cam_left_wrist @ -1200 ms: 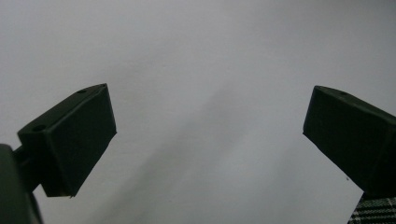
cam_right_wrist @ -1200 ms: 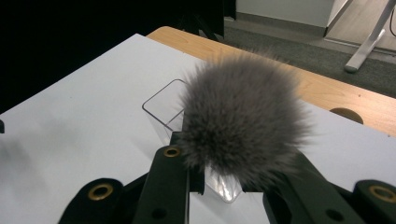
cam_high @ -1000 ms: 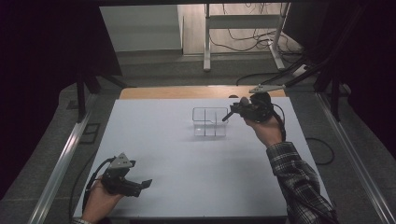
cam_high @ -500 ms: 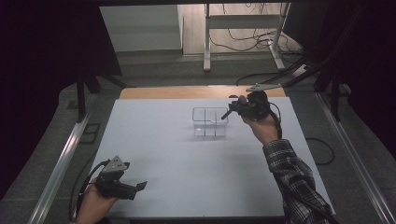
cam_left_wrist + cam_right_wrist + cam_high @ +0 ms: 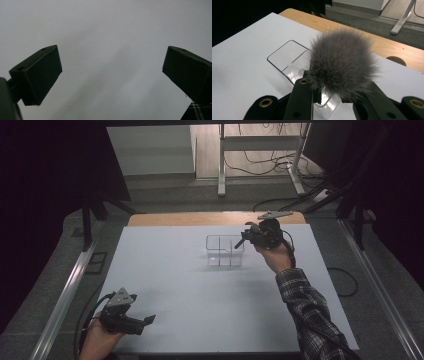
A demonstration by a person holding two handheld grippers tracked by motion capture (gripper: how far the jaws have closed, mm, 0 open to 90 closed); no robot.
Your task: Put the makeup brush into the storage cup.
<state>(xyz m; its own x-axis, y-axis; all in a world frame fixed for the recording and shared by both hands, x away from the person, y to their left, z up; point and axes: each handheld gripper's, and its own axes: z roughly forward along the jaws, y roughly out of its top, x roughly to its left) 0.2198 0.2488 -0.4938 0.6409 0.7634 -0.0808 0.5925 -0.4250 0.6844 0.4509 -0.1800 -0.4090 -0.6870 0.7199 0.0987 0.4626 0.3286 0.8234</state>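
A grey fluffy pom-pom [image 5: 342, 65] sits between the jaws of my right gripper [image 5: 332, 93], which is shut on it. Just below and beyond it stands a clear plastic box [image 5: 287, 61] with inner dividers. From above, the right gripper [image 5: 241, 241] hovers at the right rim of the clear box [image 5: 225, 252], near the table's far middle. My left gripper [image 5: 149, 320] rests low at the front left of the white table; its jaws stand wide open over the bare surface, with nothing between them [image 5: 111, 72].
The white table top [image 5: 200, 295] ends in a wooden strip [image 5: 190, 218] at the far edge. Metal rails [image 5: 65, 300] run along both sides. A plaid sleeve [image 5: 310, 320] crosses the right front. Cables lie on the floor beyond.
The right gripper has sunk slightly towards the clear box with the pom-pom still held. The left gripper has hardly moved.
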